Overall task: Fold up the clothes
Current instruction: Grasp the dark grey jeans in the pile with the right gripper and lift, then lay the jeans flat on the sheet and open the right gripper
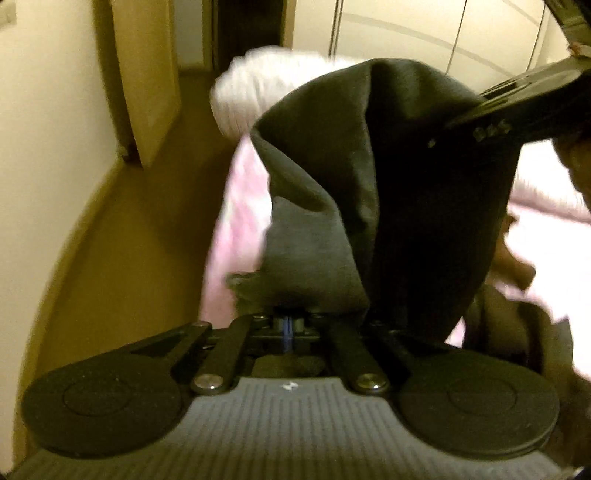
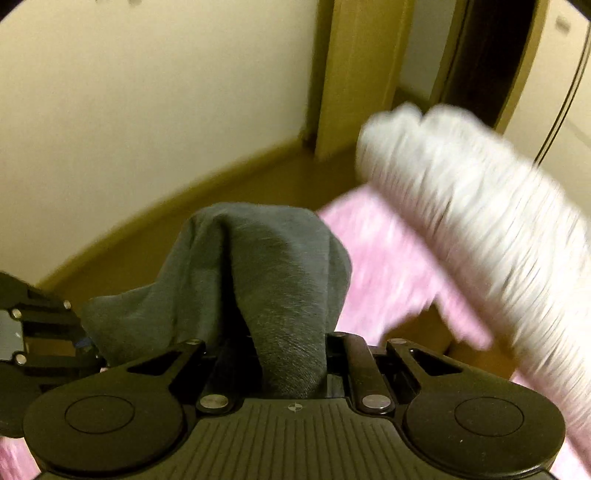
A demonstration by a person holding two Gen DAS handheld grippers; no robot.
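Observation:
A dark grey garment hangs lifted between both grippers above a pink bed cover. My left gripper is shut on its lower edge; the cloth drapes over and hides the fingertips. My right gripper is shut on another part of the same garment, which bunches up over its jaws. The right gripper's black body shows at the upper right of the left wrist view. The left gripper shows at the left edge of the right wrist view.
A white ribbed pillow or blanket roll lies on the pink bed cover. The floor, cream walls and a door frame lie beyond the bed's edge. A wardrobe front stands behind.

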